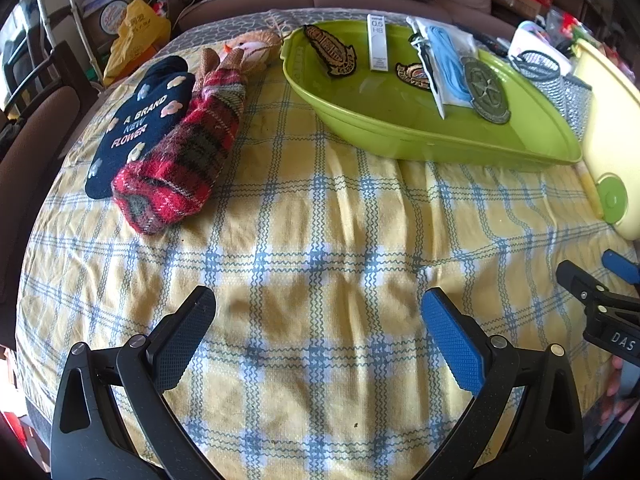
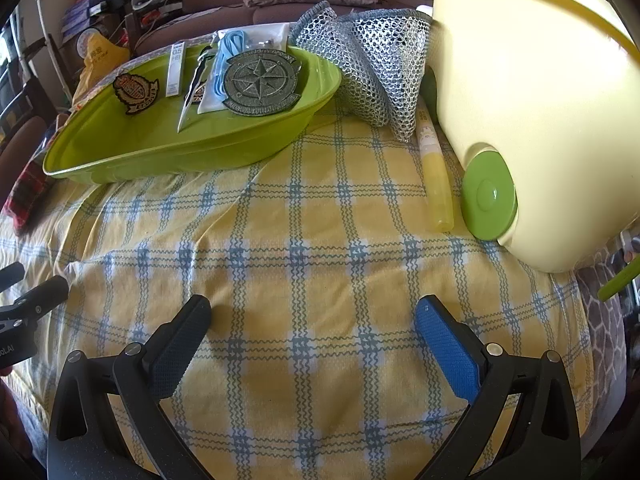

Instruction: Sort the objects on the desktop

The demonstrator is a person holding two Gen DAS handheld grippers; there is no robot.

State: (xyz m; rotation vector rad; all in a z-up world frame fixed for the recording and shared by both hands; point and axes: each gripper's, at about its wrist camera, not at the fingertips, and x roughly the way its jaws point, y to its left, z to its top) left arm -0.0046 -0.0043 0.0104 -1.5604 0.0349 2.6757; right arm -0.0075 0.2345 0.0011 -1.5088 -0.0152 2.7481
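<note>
Left claw [image 1: 318, 320] wide, right claw [image 2: 312, 326] wide, both over checked cloth [image 1: 320, 232], nothing held

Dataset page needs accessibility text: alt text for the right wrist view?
The open right gripper hovers empty over a yellow plaid tablecloth. Behind it, a green tray holds patches, a pencil lead case and a packet; at right, a yellow tube lies beside a pale yellow bin.
</note>
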